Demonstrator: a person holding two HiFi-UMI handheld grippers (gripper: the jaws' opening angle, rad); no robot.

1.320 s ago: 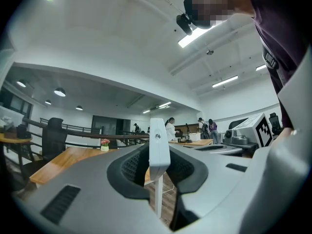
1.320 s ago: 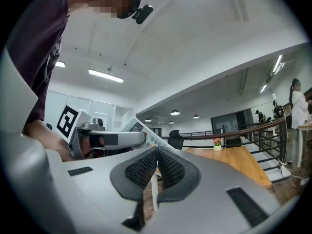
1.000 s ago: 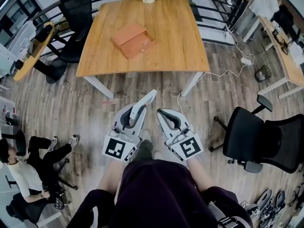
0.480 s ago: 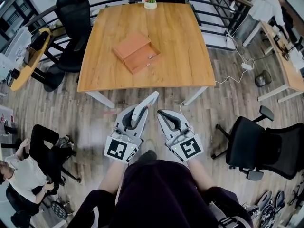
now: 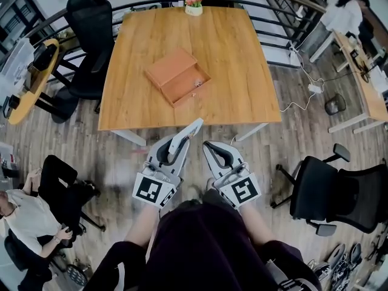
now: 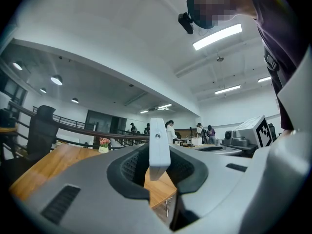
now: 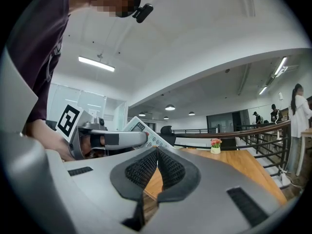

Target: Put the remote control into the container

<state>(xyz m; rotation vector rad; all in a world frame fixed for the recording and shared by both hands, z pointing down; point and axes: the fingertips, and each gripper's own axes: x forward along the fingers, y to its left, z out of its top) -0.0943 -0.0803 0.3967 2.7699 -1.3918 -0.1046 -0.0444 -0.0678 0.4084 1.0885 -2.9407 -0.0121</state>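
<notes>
Wooden table (image 5: 242,71) ahead, left gripper (image 5: 170,149) jaws clenching remote control (image 5: 189,132), pointing at table, right gripper (image 5: 209,147) jaws closed.

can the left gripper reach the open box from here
Probably not yet: the left gripper, jaws shut on the remote control, hangs at the table's near edge, and the open box lies mid-table. Nothing blocks the way.

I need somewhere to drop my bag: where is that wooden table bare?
The wooden table is mostly bare. Widest patch: its right half, between the open wooden box and the right edge. Also free: the strip between box and near edge, and the stretch up to the flower pot. Only the centre-left is taken.
</notes>
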